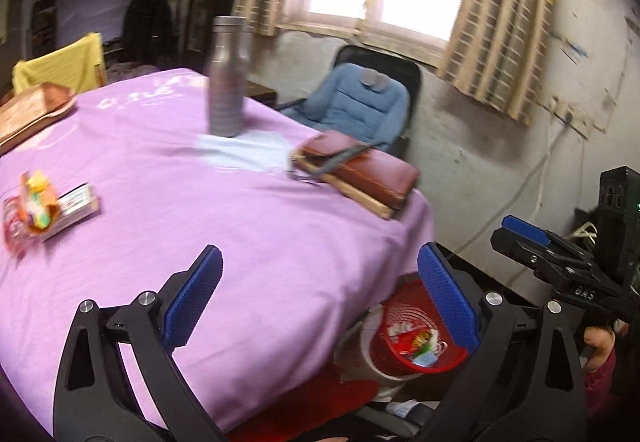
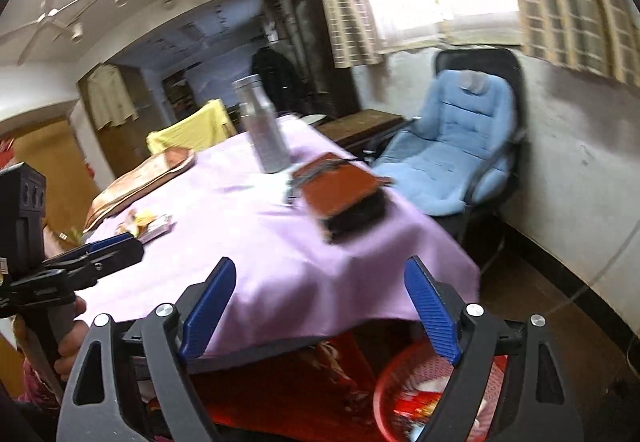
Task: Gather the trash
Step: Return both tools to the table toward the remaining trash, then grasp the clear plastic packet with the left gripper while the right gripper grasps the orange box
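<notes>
Purple cloth covers the counter (image 1: pixel 224 226), and from my left camera I see my left tool (image 1: pixel 320 302) spread wide with nothing between its pads, hanging over the counter's near corner. The wrappers (image 1: pixel 44 209) I am after lie on the cloth, far to the left of the steel bottle (image 1: pixel 229 77) and nearer to me than it. The red basket (image 1: pixel 416 334) sits on the floor below the counter's right corner, already holding some scraps. My worry here: the picture is smeared, so I judge I am swinging fast, and a sweep toward the wrappers could clip the bottle or the brown wallet (image 1: pixel 360 173), which lies by the counter's edge to the right of the bottle.

From my right camera, my right tool (image 2: pixel 320 310) is also spread and empty, over the same corner with the basket (image 2: pixel 404 394) below it. My left tool (image 2: pixel 100 254) shows at the left, close to the wrappers (image 2: pixel 146 224). A thin wrapper may slip from the pads, or the pads may snag and drag the cloth, tipping the bottle (image 2: pixel 264 129).
</notes>
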